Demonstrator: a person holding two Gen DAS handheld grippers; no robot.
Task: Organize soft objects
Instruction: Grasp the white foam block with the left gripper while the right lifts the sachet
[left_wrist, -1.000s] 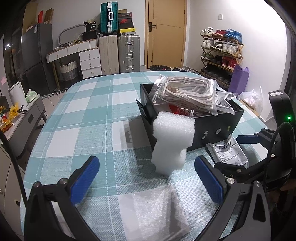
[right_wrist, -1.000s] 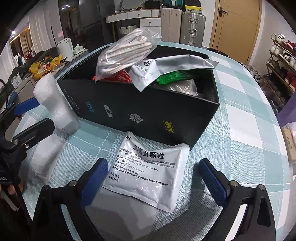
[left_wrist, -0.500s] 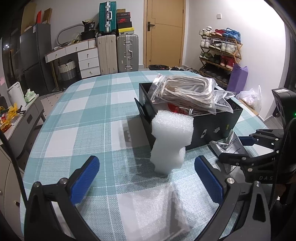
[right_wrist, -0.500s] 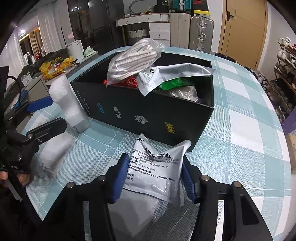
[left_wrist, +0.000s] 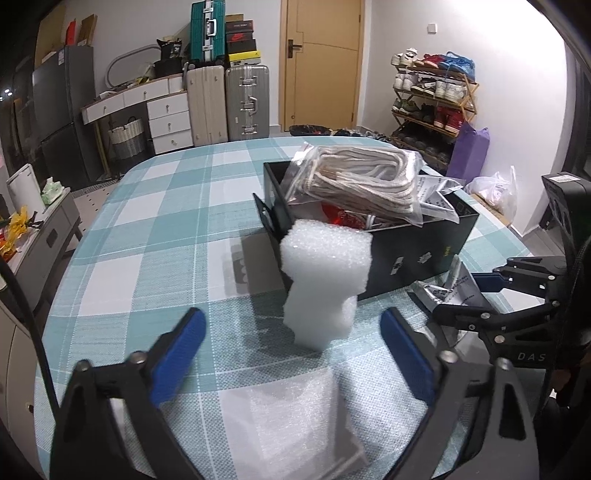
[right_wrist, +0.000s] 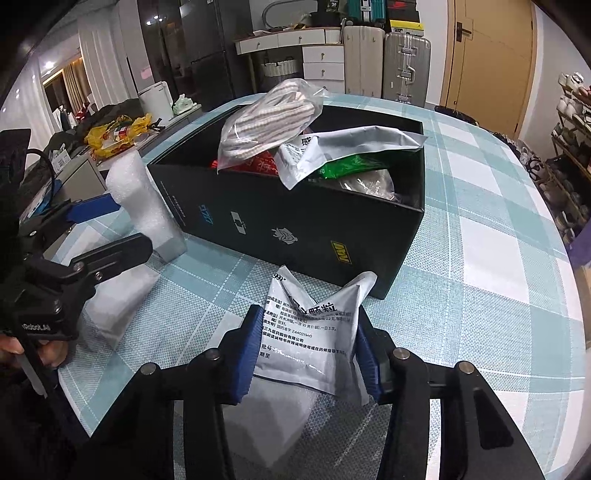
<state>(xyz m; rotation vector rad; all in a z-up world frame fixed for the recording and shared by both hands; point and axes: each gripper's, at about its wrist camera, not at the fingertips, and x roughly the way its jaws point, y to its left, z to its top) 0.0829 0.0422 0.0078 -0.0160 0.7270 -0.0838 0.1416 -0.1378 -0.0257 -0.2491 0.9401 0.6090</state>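
Observation:
My right gripper (right_wrist: 308, 349) is shut on a silver medicine pouch (right_wrist: 312, 332) and holds it crumpled just in front of the black box (right_wrist: 295, 229). The box holds a bagged rope bundle (right_wrist: 269, 114), a silver pouch (right_wrist: 351, 147) and green and red packets. My left gripper (left_wrist: 291, 354) is open, with a white foam block (left_wrist: 321, 280) standing upright between and beyond its fingers, against the box's end (left_wrist: 406, 254). A flat foam sheet (left_wrist: 295, 417) lies on the cloth under the left gripper. The right gripper (left_wrist: 484, 288) and its pouch (left_wrist: 458, 284) show in the left wrist view.
The checked teal tablecloth (left_wrist: 155, 229) covers a round table. Suitcases (left_wrist: 225, 103), drawers and a door stand behind it, a shoe rack (left_wrist: 432, 99) at the right. A low cabinet (left_wrist: 44, 236) stands off the table's left edge.
My right gripper has closed on the silver pouch, which was lying flat, and has lifted and crumpled it. My left gripper has stayed open and has barely moved.

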